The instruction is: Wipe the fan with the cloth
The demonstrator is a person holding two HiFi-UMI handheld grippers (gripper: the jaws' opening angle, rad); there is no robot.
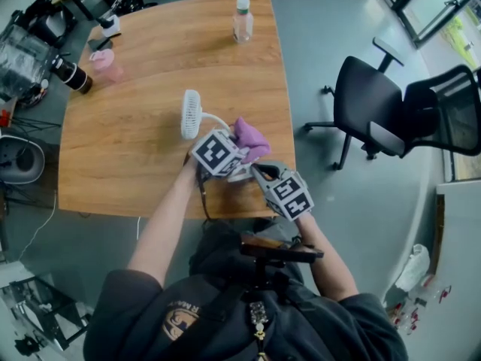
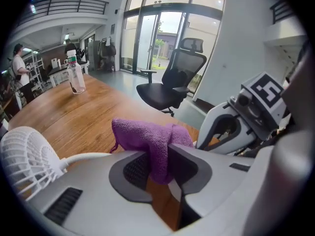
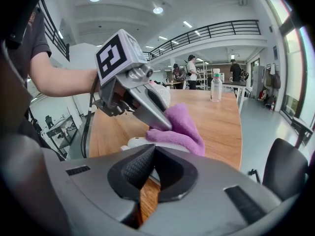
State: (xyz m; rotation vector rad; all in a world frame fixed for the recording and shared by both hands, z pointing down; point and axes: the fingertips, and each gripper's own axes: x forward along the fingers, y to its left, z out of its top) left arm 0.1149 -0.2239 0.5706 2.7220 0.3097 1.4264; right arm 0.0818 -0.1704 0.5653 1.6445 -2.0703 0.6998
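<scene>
A small white fan (image 1: 192,113) stands on the wooden table (image 1: 135,156); a curved stem joins it to its white base (image 1: 240,174). My left gripper (image 1: 234,147) is shut on a purple cloth (image 1: 250,139) and holds it just right of the fan head, above the stem. In the left gripper view the cloth (image 2: 150,141) hangs between the pads of the left gripper (image 2: 160,163), with the fan head (image 2: 24,161) at lower left. My right gripper (image 3: 152,168) is shut with nothing seen between its pads. Its tips are close to the fan base (image 3: 142,142), under the cloth (image 3: 179,129).
A clear water bottle (image 1: 242,19) stands at the table's far edge. A pink cup (image 1: 105,65) and a camera lens (image 1: 71,74) sit at the far left. Black office chairs (image 1: 376,107) stand on the floor right of the table.
</scene>
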